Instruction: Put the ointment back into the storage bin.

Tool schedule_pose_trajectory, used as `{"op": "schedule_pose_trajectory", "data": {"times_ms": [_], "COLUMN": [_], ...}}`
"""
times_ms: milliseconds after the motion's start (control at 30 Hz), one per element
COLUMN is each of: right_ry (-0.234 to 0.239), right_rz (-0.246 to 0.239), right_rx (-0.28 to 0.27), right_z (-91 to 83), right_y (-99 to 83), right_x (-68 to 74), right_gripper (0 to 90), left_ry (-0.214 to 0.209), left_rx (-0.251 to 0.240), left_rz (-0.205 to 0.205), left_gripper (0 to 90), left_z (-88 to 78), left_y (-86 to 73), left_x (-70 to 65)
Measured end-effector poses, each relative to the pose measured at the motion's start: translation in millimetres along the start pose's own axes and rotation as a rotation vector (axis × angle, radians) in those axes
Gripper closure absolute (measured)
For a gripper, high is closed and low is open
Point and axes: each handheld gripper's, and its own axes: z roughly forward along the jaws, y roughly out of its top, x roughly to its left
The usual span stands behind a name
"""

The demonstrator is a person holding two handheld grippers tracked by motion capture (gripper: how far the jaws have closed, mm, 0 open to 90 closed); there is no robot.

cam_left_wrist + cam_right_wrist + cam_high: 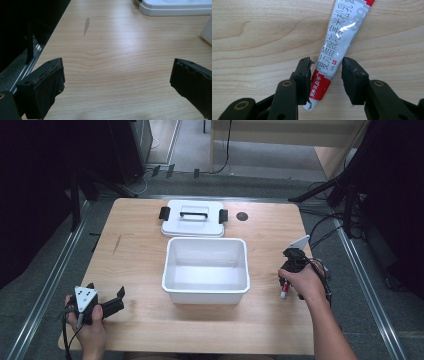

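Tube (332,57): flat on table (135,270) near right edge | right gripper (325,75): jaws straddling tube, not yet clamped | left gripper (117,82): spread, empty, front-left corner | Risk: off-centre pinch; tube may pivot or slip.

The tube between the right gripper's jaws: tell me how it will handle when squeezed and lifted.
The tube looks like soft, glossy laminate, so it will probably dent under the jaws and may slip a little. It lies flattened on the table, so rolling seems unlikely. It looks slim and likely light; gripped near one end, the free length may droop slightly.
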Motion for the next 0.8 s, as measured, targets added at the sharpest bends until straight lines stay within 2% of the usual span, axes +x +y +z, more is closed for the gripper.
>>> {"op": "schedule_pose_trajectory", "data": {"times_ms": [133, 267, 300, 333, 433, 467, 567, 800], "right_ry": [-0.002, 0.000, 0.000, 0.008, 0.009, -0.001, -0.014, -0.026], "right_rz": [-0.012, -0.096, -0.096, -0.143, -0.168, -0.206, -0.248, -0.289], "right_rx": [-0.002, -0.034, -0.034, -0.043, -0.046, -0.054, -0.062, -0.065], "right_z": [1.4, 2.0, 2.0, 2.4, 3.4, 4.7, 6.7, 9.5], "right_y": [0.6, -1.0, -1.0, -2.0, -2.6, -3.1, -4.4, -4.5], "right_x": [1.0, 3.2, 3.2, 5.1, 6.4, 7.1, 8.5, 10.4], "right_gripper": [64.8, 70.1, 70.1, 70.2, 70.3, 70.6, 70.6, 70.7], "left_ry": [0.000, 0.007, 0.007, 0.009, 0.008, 0.010, 0.010, 0.012], "left_rx": [0.002, 0.002, 0.002, 0.002, 0.004, 0.002, 0.002, 0.000], "left_rz": [0.002, 0.002, 0.002, 0.002, 0.002, 0.002, 0.001, 0.004], "left_gripper": [0.1, 3.6, 3.6, 3.7, 3.6, 3.6, 3.6, 3.6], "left_z": [0.2, 0.4, 0.4, 0.3, 0.2, 0.3, 0.3, 0.4], "left_y": [0.1, 0.1, 0.1, 0.1, 0.1, 0.1, 0.0, 0.0], "left_x": [0.0, -0.8, -0.8, -0.7, -0.5, -0.6, -0.8, -1.1]}}
